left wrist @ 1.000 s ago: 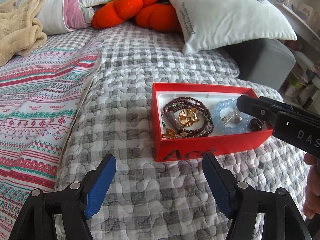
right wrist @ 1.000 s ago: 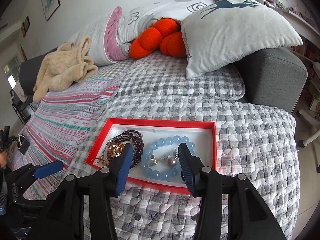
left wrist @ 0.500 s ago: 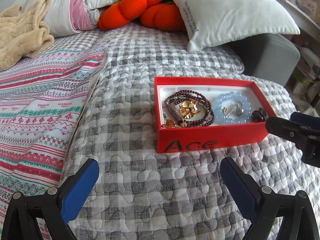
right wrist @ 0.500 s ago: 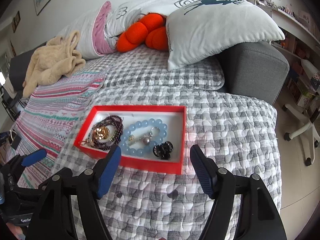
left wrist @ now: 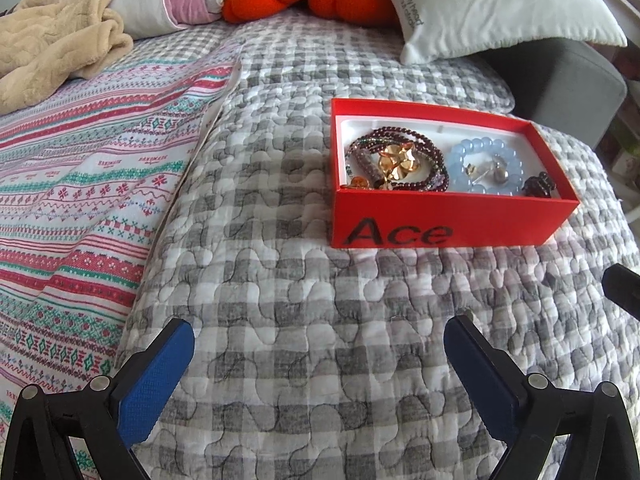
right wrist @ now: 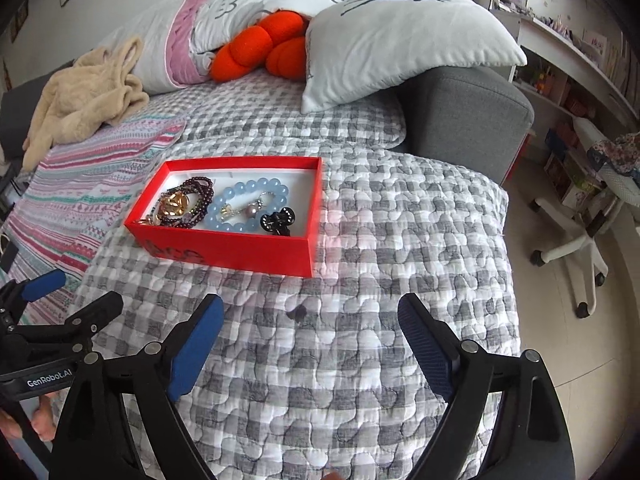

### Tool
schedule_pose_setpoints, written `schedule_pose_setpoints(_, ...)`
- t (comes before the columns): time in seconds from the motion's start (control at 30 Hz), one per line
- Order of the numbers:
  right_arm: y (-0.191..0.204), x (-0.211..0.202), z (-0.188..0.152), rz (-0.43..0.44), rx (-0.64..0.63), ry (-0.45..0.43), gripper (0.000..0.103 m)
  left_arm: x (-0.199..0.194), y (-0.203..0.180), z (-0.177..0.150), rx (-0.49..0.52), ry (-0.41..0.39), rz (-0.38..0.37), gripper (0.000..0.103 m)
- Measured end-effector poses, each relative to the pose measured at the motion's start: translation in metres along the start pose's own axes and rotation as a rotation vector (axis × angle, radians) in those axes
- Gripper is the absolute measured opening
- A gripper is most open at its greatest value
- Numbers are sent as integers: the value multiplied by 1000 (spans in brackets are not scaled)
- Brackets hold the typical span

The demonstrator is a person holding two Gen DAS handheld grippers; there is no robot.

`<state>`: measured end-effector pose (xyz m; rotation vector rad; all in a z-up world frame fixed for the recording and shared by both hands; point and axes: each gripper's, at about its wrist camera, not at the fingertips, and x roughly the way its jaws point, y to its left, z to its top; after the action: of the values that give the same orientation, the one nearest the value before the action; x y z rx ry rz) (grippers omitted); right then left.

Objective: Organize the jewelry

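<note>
Both the left gripper (left wrist: 318,330) and right gripper (right wrist: 310,312) hover released and empty-handed over the quilt (right wrist: 360,360), near the red jewelry box (right wrist: 240,248).

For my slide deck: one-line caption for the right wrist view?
Open right tongs hover over the checked quilt, short of a red box holding bracelets and a black clip.

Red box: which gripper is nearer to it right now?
Right, narrowly. The right gripper hangs open just short of the red box's front wall; the left gripper sits open, farther back toward its left end.
</note>
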<state>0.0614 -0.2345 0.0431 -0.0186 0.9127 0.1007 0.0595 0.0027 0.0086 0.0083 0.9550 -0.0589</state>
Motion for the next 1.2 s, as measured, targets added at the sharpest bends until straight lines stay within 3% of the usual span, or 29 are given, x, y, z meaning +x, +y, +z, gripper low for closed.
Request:
schedule_pose_setpoints(0.17,8,-5,-7,-55,-41,15,95,-8,4,-4,-5,-8,29,102)
schedule_pose_setpoints(0.37,16,-7,-15,-22,-20,49,95,-13,7,-11,-3,-1,30,102)
schedule_pose_setpoints(1.2,25,-12,-23,-56,-11,63,95,-27,16,-16,2,-18,37,103)
